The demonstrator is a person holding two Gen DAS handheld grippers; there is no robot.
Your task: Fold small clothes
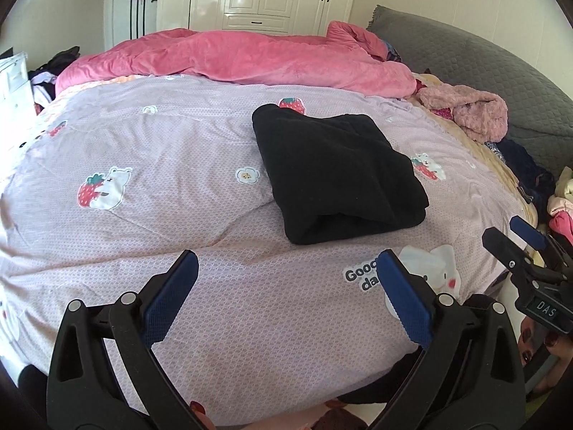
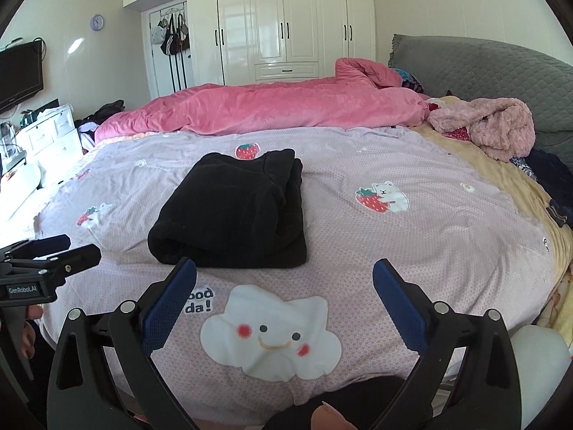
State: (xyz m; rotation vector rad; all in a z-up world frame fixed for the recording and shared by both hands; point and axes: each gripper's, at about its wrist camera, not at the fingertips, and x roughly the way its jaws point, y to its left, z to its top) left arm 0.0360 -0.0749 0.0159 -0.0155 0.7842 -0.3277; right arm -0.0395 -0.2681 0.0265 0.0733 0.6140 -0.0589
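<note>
A black garment point(image 1: 333, 172) lies folded into a thick rectangle on the lilac patterned quilt point(image 1: 150, 215); the right wrist view shows the same garment point(image 2: 232, 211) just ahead. My left gripper point(image 1: 286, 268) hangs open over the quilt, short of the garment, nothing between its blue pads. My right gripper point(image 2: 284, 276) is open too, its left pad close to the garment's near edge without touching it. Each gripper appears at the side of the other's view: the right gripper point(image 1: 515, 236) and the left gripper point(image 2: 68, 247).
A pink duvet point(image 1: 250, 57) lies across the far side of the bed. A fluffy pink garment point(image 1: 472, 111) and dark clothes point(image 1: 526, 165) are piled at the right by the grey headboard point(image 1: 465, 57). White wardrobes point(image 2: 286, 21) stand behind. A hand's fingers point(image 1: 537, 340) hold the right gripper.
</note>
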